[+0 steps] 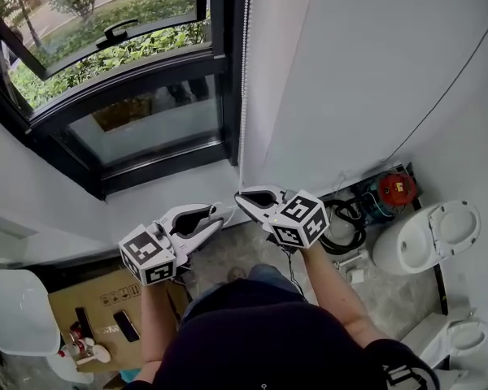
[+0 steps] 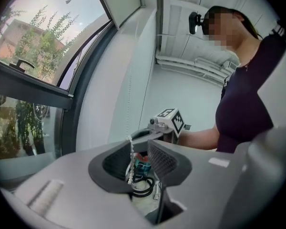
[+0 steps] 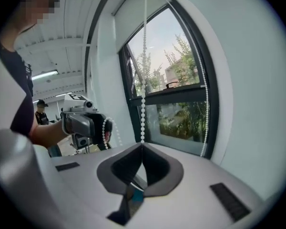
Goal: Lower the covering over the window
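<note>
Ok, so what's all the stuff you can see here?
window: one, black frame, ahead, upper left
bead chain: one, white, hanging beside the window
cardboard box: one, brown, floor, lower left
toilet: one, white, floor, right
hose coil: one, black, floor beside the toilet
round thing: one, red, by the wall above the coil
left gripper: one, grey, jaws apart, chain between them
right gripper: one, grey, shut on the chain

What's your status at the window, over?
Right gripper shut on bead chain. Left gripper open, chain unclamped between its jaws. Lower window uncovered. No obstruction seen.
</note>
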`<state>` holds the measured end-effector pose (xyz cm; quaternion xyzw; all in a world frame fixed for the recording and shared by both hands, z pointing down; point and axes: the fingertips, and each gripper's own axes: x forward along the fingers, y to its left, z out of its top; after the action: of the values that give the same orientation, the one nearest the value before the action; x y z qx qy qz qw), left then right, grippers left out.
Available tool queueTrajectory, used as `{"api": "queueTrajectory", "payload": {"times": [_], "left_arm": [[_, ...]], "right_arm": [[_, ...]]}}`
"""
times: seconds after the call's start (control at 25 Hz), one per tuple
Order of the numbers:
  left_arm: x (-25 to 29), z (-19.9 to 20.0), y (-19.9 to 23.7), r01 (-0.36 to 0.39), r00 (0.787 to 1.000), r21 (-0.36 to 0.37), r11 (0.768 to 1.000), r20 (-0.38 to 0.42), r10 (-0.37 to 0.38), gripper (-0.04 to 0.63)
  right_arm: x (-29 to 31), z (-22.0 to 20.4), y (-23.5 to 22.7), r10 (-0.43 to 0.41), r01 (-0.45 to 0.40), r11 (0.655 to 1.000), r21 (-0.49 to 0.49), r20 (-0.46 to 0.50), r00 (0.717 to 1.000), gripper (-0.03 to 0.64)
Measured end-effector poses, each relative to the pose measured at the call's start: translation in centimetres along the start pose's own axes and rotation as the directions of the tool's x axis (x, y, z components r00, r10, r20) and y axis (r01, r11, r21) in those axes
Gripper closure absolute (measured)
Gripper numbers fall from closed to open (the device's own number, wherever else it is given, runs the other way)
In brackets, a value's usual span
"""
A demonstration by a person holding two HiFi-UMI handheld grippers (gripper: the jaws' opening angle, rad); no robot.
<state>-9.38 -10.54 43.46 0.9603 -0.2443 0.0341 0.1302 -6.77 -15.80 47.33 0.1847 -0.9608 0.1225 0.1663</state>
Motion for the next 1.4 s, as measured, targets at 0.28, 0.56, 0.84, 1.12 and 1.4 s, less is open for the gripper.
{"api": "queueTrajectory", "payload": {"times": [0.28,0.56,0.84,1.12,1.4], "left_arm": [[-2.1,-0.3,1.0,-0.066,0.996,-0.065,0.996,0.057,0.070,0.499],[-1.0,2.1,0.0,-0.034,0.992,-0.050,0.998,0.121,0.040,0.499],[3.4,3.1,-1.4,0.048,0.990,-0.063,0.997,0.134,-0.039,0.499],[8.2,4.4,-3.7,0.083,0.993,-0.054,0.995,0.085,-0.079,0.499],[9.8,4.4,-4.4,0.038,0.995,-0.070,0.997,0.097,-0.031,0.500]], "right_arm": [[0.0,0.0,0.1,0.018,-0.019,1.000,0.024,0.023,1.000,0.604],[-0.4,-0.4,0.8,0.050,-0.051,0.998,0.038,0.030,0.998,0.604],[-2.7,-1.0,3.1,0.187,-0.189,0.982,0.029,0.053,0.981,0.604],[-5.2,-4.3,3.8,0.283,-0.278,0.958,0.065,-0.090,0.955,0.604],[-6.4,-5.3,4.2,0.355,-0.350,0.932,0.094,-0.041,0.934,0.604]]}}
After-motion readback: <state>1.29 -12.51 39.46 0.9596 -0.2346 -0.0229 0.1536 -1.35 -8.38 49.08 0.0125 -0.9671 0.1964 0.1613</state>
